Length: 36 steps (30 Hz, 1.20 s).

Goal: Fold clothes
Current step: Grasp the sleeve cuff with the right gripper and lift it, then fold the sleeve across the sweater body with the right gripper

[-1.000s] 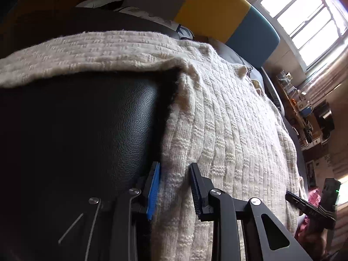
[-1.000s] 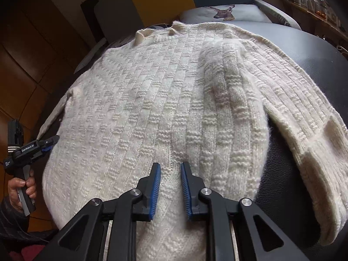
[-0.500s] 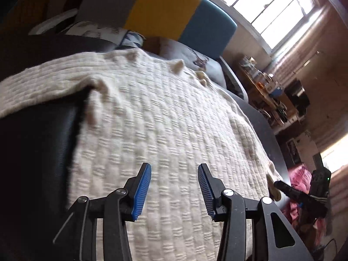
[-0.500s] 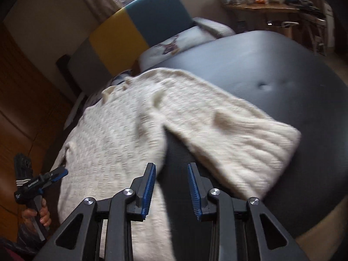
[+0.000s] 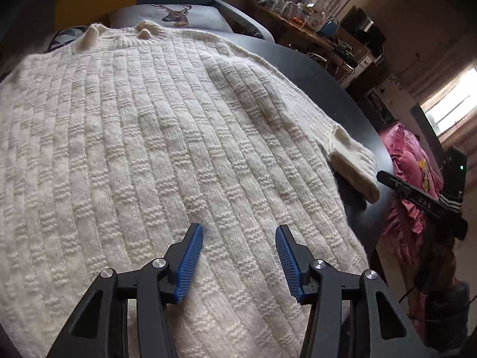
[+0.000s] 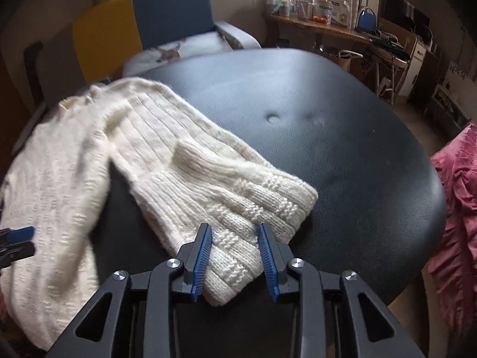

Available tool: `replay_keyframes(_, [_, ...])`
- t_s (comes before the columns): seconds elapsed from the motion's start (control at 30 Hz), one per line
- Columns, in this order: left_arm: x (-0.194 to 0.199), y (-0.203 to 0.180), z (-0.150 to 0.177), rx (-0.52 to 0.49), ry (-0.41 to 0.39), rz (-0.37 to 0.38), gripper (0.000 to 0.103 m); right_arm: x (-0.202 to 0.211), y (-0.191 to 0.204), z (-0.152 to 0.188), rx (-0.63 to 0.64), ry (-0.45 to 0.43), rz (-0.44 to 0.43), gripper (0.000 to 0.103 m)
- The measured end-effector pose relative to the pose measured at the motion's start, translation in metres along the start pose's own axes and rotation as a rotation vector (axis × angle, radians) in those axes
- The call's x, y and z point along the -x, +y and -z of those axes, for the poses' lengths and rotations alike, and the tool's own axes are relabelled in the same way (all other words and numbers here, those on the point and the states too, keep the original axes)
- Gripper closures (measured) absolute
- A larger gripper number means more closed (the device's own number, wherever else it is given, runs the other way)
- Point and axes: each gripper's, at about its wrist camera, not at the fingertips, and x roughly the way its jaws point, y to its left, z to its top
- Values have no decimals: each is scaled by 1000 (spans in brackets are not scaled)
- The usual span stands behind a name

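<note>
A cream knitted sweater (image 5: 167, 137) lies spread flat on a round black leather table (image 6: 342, 155). My left gripper (image 5: 238, 256) is open and hovers just above the sweater's body near its lower hem. The sweater's right sleeve (image 6: 220, 185) lies out on the black surface, its ribbed cuff nearest me. My right gripper (image 6: 235, 256) is open with its jaws standing either side of that cuff. The right gripper also shows at the right edge of the left wrist view (image 5: 417, 200), beside the cuff (image 5: 354, 167).
A yellow and blue chair (image 6: 143, 21) with a deer-print cushion (image 5: 176, 15) stands behind the table. A pink cloth (image 6: 459, 208) hangs past the table's right edge. A cluttered wooden desk (image 6: 328, 26) lines the far wall.
My left gripper swung right, from the sweater's left edge to over its body, and opened wider. My right gripper moved right, from the sweater's hem to the right sleeve cuff, and opened.
</note>
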Motion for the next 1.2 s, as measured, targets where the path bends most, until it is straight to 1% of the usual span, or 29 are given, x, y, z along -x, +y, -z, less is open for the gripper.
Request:
replay_keyframes(0.07, [-2,-3,3,-22,-1,-4,42,-12,8,-2,39,5,57,67])
replay_keyframes(0.1, [-2,-2,5,-22,-3,1,41,-18,12,-3,59,7,86,67])
replay_keyframes(0.17, [-1,1,8,-22,-9,11,41,-18,13,-1,83,3,96,67])
replay_keyframes(0.2, [-1,1,9,-21,-10,19,40,-18,14,-1,94,1,97,70])
replay_keyframes(0.27, [-1,4,9,0,-17,46,38,-17,13,0,107,-5,95,78])
replay_keyframes(0.33, [0,7,9,27,-21,76,35,-15,10,-3,98,-6,81,91])
replay_keyframes(0.4, [1,10,9,44,-23,98,35,-8,-1,-10,57,-17,64,95])
replay_keyframes(0.47, [3,12,9,54,-25,117,35,7,-18,-19,24,-63,108,96])
replay_keyframes(0.53, [4,14,10,61,-25,130,35,20,-41,-29,-14,-86,186,96])
replay_keyframes(0.6, [4,15,9,65,-25,136,35,25,-71,-35,-76,-95,287,99])
replay_keyframes(0.67, [3,15,9,67,-26,137,35,25,-107,-34,-202,-71,304,99])
replay_keyframes(0.73, [3,14,9,66,-26,133,35,26,-136,-27,-343,-68,233,95])
replay_keyframes(0.77, [3,14,8,65,-26,130,35,32,-146,-22,-403,-92,174,95])
replay_keyframes(0.8, [3,14,8,65,-27,128,35,37,-149,-16,-445,-110,104,90])
replay_keyframes(0.83, [3,14,8,65,-28,125,35,42,-151,-11,-488,-129,34,79])
replay_keyframes(0.87, [2,14,8,63,-29,123,35,46,-153,-5,-529,-147,-37,78])
replay_keyframes(0.93, [2,15,7,67,-30,122,35,51,-146,4,-554,-153,-156,78])
replay_keyframes(1.0, [1,15,6,76,-29,125,34,58,-129,12,-528,-160,-199,78])
replay_keyframes(1.07, [0,16,5,80,-27,128,33,57,-105,13,-465,-144,-185,78])
replay_keyframes(1.17, [0,16,6,80,-29,130,33,45,-76,5,-381,-119,-54,78])
replay_keyframes(1.2, [0,16,6,79,-30,130,33,38,-71,0,-377,-109,2,78])
